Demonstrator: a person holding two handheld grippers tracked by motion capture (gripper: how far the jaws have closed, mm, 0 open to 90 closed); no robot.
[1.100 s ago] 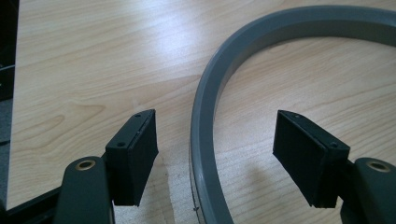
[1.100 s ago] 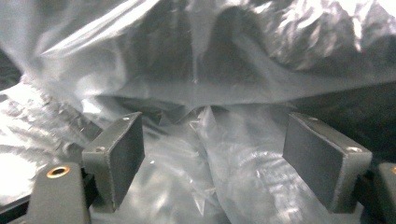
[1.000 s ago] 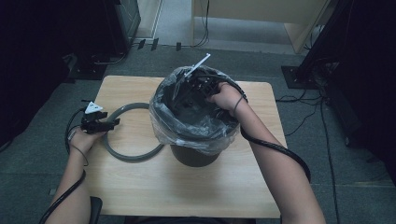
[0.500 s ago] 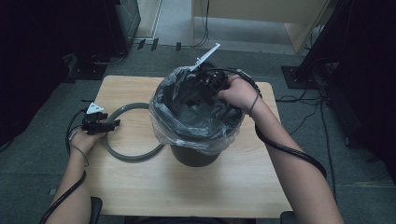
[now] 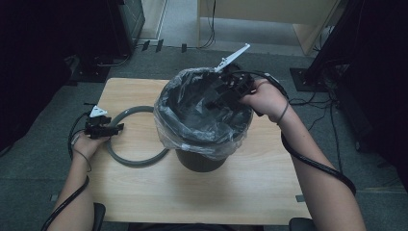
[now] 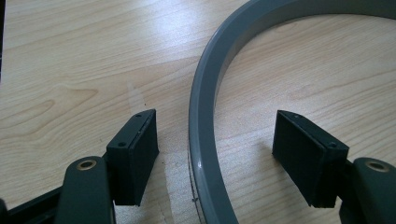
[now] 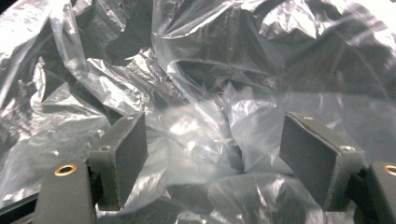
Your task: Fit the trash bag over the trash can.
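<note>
A: where were your grippers?

B: your left gripper (image 5: 114, 129) sat low on the table (image 5: 269, 183) with jaws wide, straddling the grey ring (image 6: 205, 107) without pinching it; your right gripper (image 5: 216, 98) hung over the bin (image 5: 199, 161), jaws wide and empty above the crinkled bin liner (image 7: 196, 121); ring lay just left of the bin

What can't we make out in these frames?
- Bin bottom: high view, hidden by the crumpled bag.
- Grey ring: high view, right part hidden behind the bin; left gripper view, cut by the edges.
- Right gripper jaw tips: high view, dark against the bag.
</note>
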